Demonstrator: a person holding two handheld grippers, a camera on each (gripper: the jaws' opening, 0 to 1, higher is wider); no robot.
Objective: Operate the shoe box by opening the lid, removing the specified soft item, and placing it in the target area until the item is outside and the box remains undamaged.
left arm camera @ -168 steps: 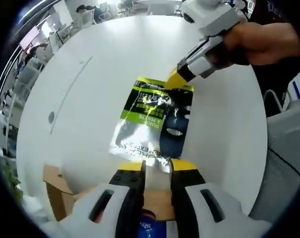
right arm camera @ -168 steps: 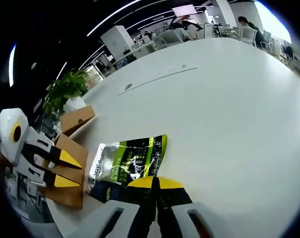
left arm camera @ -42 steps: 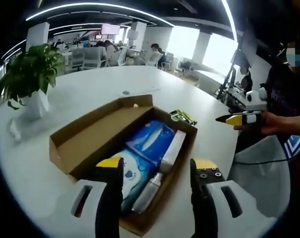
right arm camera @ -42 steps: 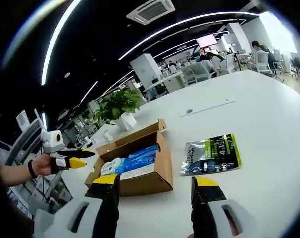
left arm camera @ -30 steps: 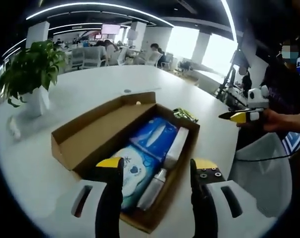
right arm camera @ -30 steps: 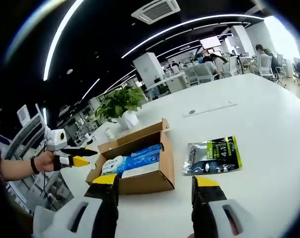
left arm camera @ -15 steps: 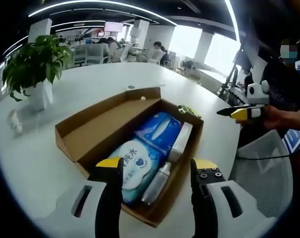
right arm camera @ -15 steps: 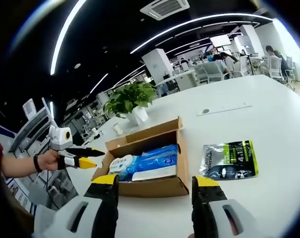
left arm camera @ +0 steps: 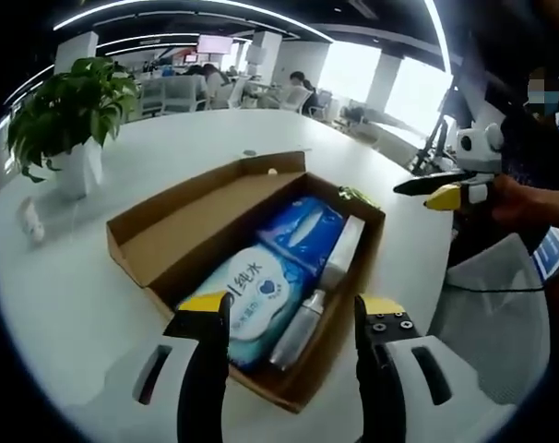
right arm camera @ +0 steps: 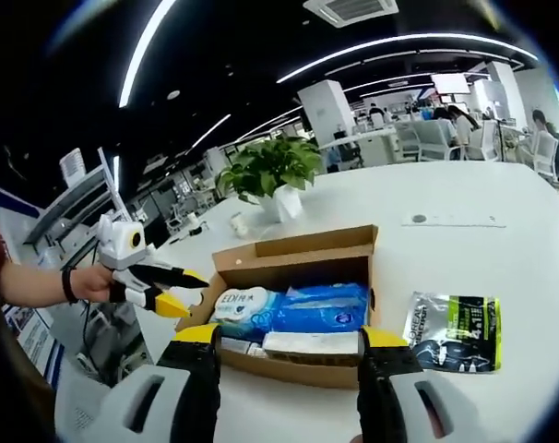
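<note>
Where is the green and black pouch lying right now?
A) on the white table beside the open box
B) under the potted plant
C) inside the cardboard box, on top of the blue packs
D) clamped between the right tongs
A: in the right gripper view the green and black pouch lies flat on the white table, just outside the open cardboard box, apart from the spread right tongs.

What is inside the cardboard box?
Inside the open cardboard box lie a white wipes pack, a blue tissue pack, and a white tube beside a silvery bottle. Anything underneath them is covered.
</note>
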